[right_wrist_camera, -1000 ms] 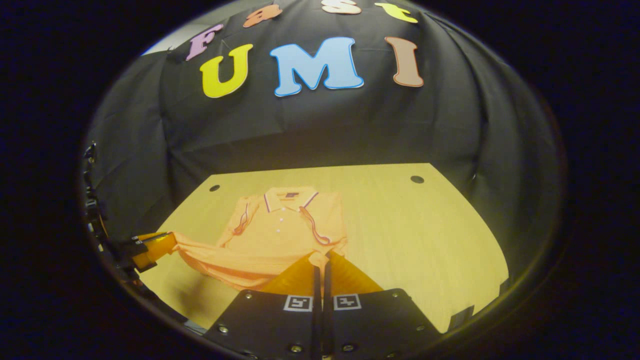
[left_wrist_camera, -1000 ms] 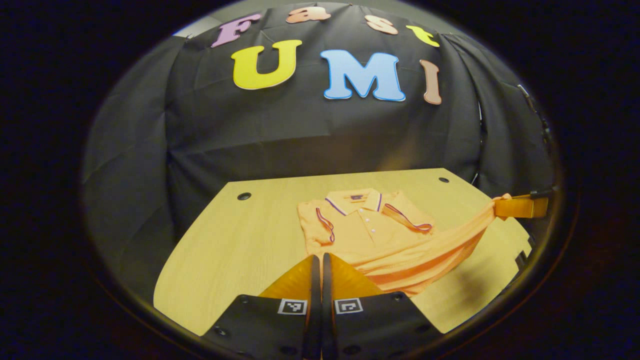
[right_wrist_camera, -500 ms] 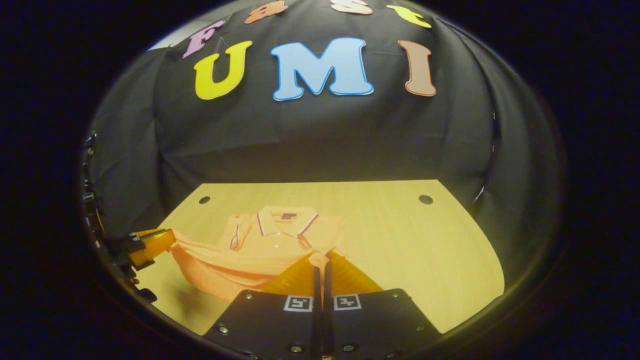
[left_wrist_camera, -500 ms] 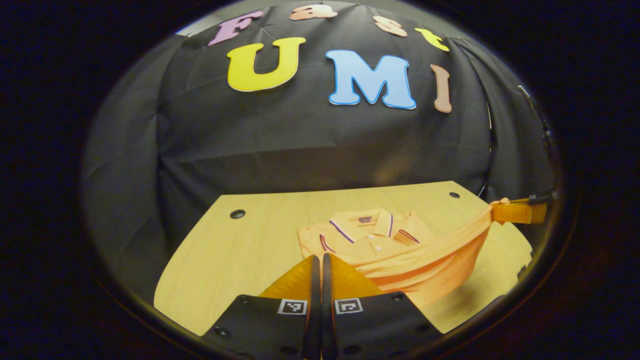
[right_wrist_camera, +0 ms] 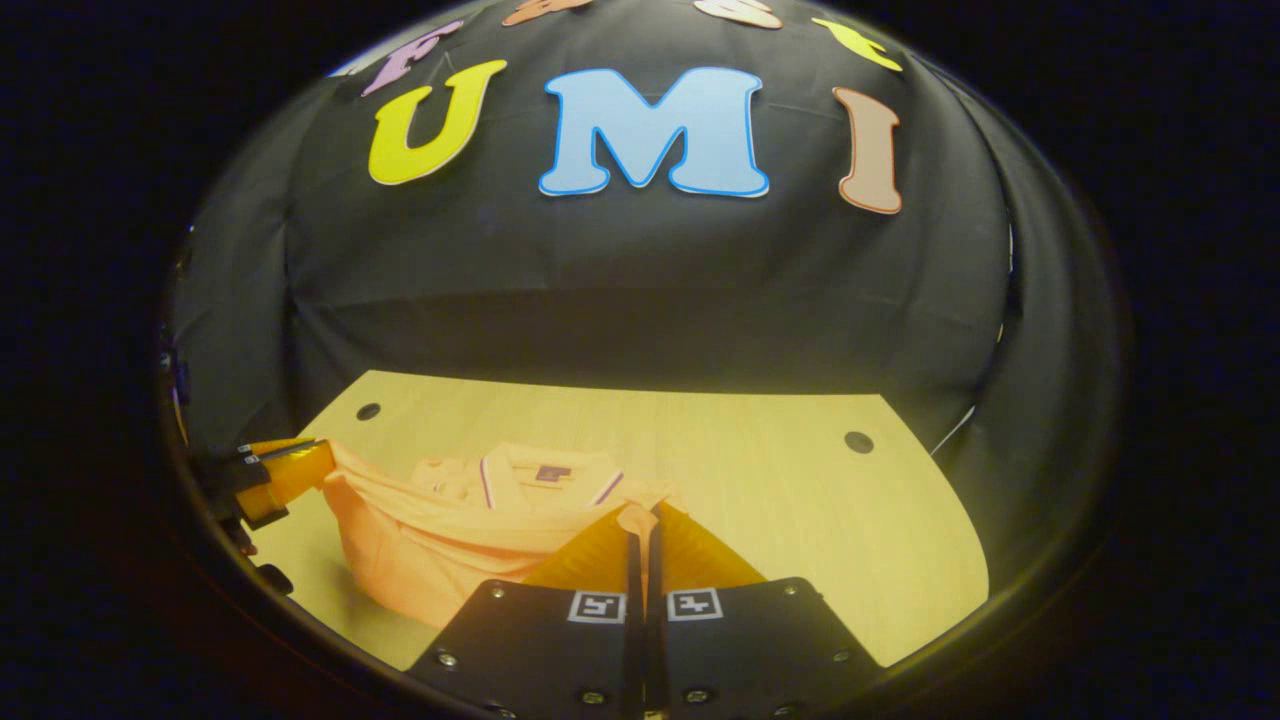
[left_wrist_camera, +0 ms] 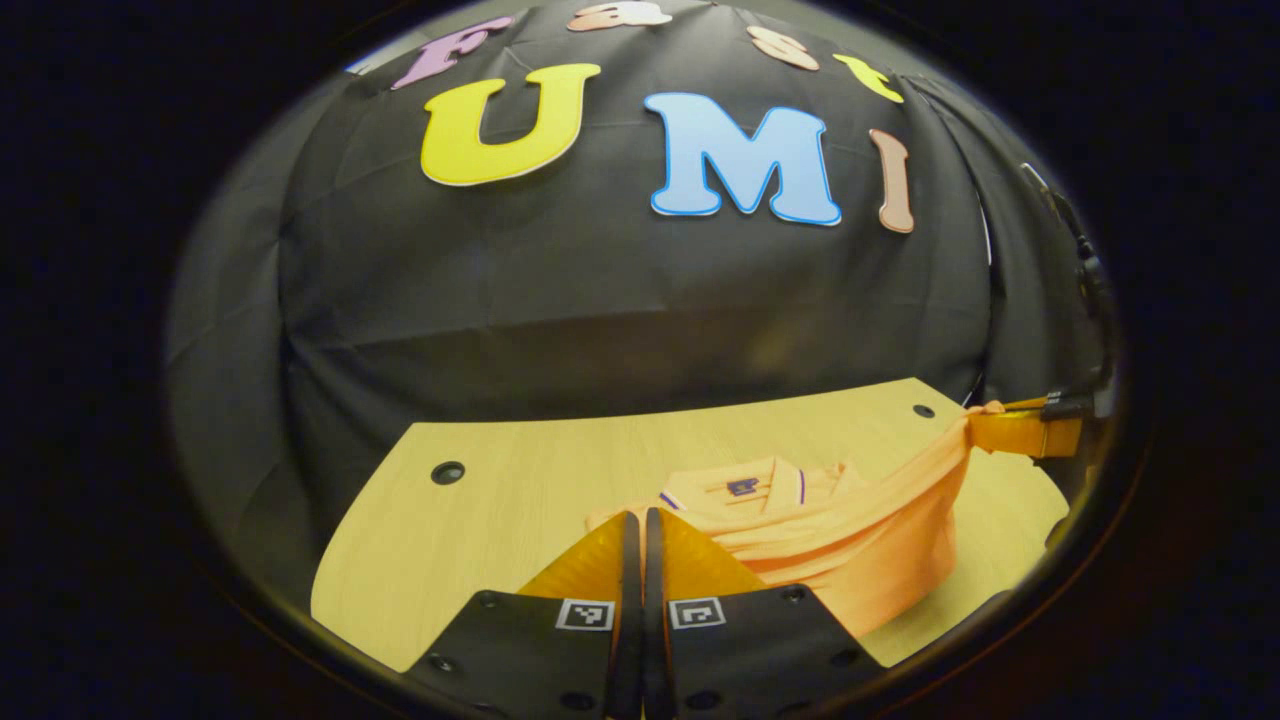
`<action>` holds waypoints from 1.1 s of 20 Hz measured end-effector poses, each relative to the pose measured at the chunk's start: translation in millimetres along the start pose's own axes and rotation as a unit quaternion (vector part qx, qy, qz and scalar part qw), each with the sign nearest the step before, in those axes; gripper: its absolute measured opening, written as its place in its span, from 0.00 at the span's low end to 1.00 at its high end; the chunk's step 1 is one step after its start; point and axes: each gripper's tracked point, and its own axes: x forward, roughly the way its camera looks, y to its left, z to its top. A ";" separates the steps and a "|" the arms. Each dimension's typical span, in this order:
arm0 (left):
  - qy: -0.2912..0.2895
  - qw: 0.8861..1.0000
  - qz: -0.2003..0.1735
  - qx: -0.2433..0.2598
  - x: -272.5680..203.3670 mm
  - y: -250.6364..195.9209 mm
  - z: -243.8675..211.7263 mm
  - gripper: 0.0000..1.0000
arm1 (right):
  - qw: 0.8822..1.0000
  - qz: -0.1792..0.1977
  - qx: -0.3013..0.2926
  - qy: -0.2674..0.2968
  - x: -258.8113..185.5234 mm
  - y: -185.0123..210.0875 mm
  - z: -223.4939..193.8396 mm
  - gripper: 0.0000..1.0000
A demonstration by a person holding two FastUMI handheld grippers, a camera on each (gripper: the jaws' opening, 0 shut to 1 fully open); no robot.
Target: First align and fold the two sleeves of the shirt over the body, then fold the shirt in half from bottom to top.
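Note:
An orange polo shirt (left_wrist_camera: 830,540) lies on the wooden table (left_wrist_camera: 480,520), sleeves folded over its body. Its collar (left_wrist_camera: 745,485) with dark trim faces the back. Both bottom corners are lifted, so the hem hangs as a band over the lower body. My left gripper (left_wrist_camera: 635,525) is shut on the hem's left corner. In the right gripper view, my right gripper (right_wrist_camera: 638,520) is shut on the right corner of the shirt (right_wrist_camera: 440,540). The collar (right_wrist_camera: 545,475) shows above the raised hem. Each gripper also appears at the far edge of the other's view, right gripper (left_wrist_camera: 1030,432) and left gripper (right_wrist_camera: 275,478).
The table (right_wrist_camera: 800,520) has round cable holes near its back corners, one hole (left_wrist_camera: 447,472) on the left and one hole (right_wrist_camera: 858,441) on the right. Black cloth hangs close behind the table's back edge.
Both grippers have carried the shirt's hem up and forward toward the collar. The raised hem now covers the placket and the folded sleeves, which showed a second ago.

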 end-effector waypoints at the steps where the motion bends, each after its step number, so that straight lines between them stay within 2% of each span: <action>1: 0.003 1.000 -0.001 0.001 7.3 3.2 -0.8 0.06 | 1.000 -0.003 0.003 0.001 8.0 -1.0 2.4 0.01; 8: 0.007 1.000 -0.002 0.009 72.8 10.1 -1.0 0.07 | 1.000 -0.019 0.012 0.013 64.1 -12.6 1.8 0.01; 14: 0.008 1.000 0.005 0.018 125.4 7.8 -18.6 0.06 | 0.999 -0.023 0.013 0.035 108.6 -17.3 -11.6 0.01; 22: 0.032 0.999 0.010 0.004 151.0 12.1 -50.6 0.06 | 0.998 -0.023 -0.006 0.066 128.7 -15.8 -37.3 0.05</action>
